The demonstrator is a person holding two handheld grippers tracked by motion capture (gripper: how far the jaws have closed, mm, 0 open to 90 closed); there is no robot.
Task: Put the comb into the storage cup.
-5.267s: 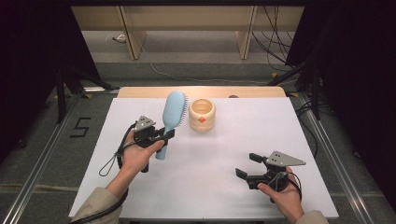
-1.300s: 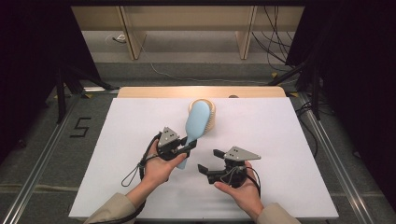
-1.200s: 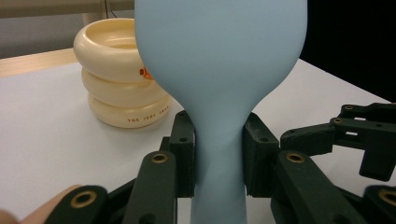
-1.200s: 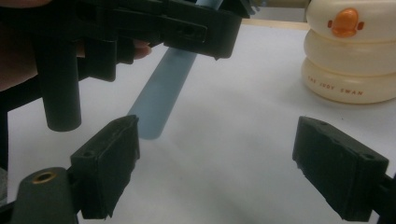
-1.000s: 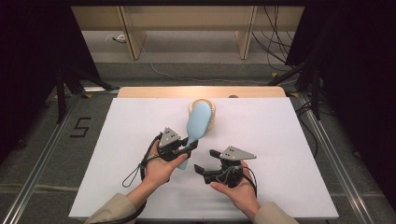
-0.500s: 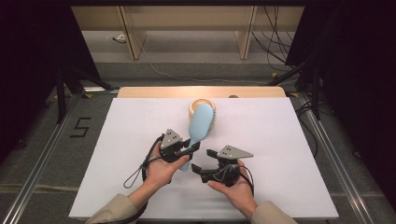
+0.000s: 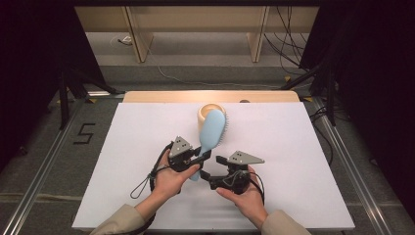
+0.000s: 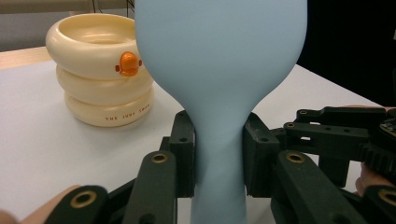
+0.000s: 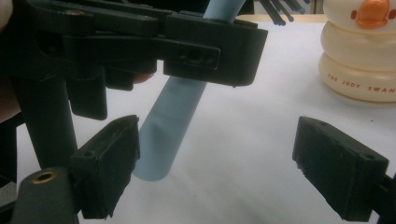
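A light blue hairbrush (image 7: pixel 213 132) stands tilted over the middle of the white table (image 7: pixel 303 147), bristles facing right. My left gripper (image 7: pixel 203 157) is shut on its narrow neck. In the left gripper view both pads (image 8: pixel 184 154) press the neck of the brush (image 8: pixel 219 70). My right gripper (image 7: pixel 211 167) is open just right of the handle's lower end. In the right gripper view the blue handle (image 9: pixel 175 121) hangs beside the left pad (image 9: pixel 112 163), not gripped, with the left gripper (image 9: pixel 187 42) above it. A cream ringed cup (image 7: pixel 206 109) with an orange beak stands behind the brush.
The cream cup (image 8: pixel 100 70) sits near the table's far edge, close behind the brush head. A wooden strip (image 7: pixel 161 96) borders the back of the table. Cables trail from both grippers over the white surface.
Since the oldest frame the left hand has carried the brush from the left to the middle, and the right hand has come in beside it. Over the last second nothing has visibly moved.
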